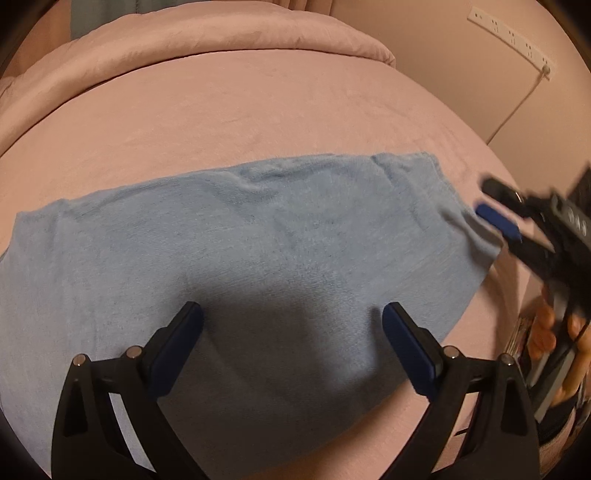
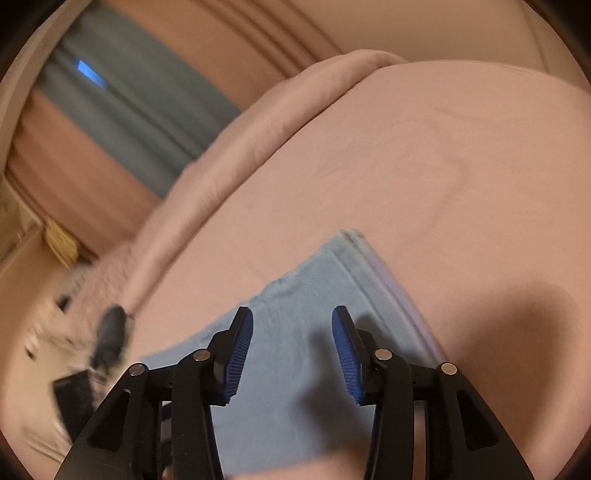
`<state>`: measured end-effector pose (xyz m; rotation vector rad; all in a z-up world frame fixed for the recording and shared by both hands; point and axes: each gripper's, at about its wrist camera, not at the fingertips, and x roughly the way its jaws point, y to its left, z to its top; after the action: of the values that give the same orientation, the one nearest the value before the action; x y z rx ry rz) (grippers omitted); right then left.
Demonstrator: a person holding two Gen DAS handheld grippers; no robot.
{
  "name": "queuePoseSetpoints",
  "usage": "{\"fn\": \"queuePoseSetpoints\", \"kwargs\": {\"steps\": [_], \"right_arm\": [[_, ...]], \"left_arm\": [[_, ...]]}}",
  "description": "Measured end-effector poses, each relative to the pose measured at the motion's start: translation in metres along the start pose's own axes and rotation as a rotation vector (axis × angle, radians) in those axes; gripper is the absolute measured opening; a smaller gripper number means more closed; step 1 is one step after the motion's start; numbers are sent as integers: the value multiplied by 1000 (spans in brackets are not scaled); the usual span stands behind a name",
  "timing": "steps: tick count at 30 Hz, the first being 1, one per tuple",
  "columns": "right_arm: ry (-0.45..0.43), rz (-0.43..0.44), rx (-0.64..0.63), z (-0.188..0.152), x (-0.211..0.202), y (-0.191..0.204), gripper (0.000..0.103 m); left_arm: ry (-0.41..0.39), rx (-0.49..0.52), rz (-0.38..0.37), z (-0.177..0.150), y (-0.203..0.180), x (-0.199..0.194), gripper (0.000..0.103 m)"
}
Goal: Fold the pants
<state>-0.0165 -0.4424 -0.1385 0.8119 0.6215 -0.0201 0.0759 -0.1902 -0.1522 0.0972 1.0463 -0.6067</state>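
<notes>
Light blue pants (image 1: pixel 258 251), folded into a broad flat panel, lie across a pink bed sheet (image 1: pixel 229 110) with their hemmed edge toward the right side of the bed. The left gripper (image 1: pixel 291 325) hovers over the near part of the fabric, its blue-padded jaws spread wide and holding nothing. The right gripper (image 2: pixel 291 328), seen from its own camera, hangs above the pants' seamed end (image 2: pixel 369 266) with jaws parted to a moderate gap, also empty; in the left wrist view it appears blurred at the cloth's right edge, gripped by the person's hand (image 1: pixel 554 332). A rolled pink duvet (image 1: pixel 221 33) lines the far side of the bed. A white power strip (image 1: pixel 513 37) with a trailing cord is fixed to the pale wall, and a grey-green curtain (image 2: pixel 125 110) hangs beyond. No readable writing shows.
</notes>
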Motion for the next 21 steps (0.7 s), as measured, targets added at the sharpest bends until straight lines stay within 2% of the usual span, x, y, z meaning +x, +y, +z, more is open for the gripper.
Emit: {"fn": "queuePoseSetpoints", "kwargs": {"steps": [6, 10, 14, 17, 20, 21], "right_arm": [[-15, -2, 120, -18, -48, -44, 50], [25, -49, 117, -30, -50, -47, 51], [64, -19, 97, -34, -29, -30, 52], [78, -39, 52, -35, -13, -16, 52], [47, -72, 37, -32, -3, -15, 51], [36, -77, 44, -30, 0, -13, 51]], "left_arm": [[-47, -57, -36, -4, 13, -20, 97], [-70, -118, -68, -13, 23, -28, 97], [-58, -149, -75, -18, 30, -24, 97], [-55, -148, -58, -23, 36, -21, 97], [-60, -158, -75, -25, 43, -22, 97], [-12, -133, -123, -25, 44, -22, 97]]}}
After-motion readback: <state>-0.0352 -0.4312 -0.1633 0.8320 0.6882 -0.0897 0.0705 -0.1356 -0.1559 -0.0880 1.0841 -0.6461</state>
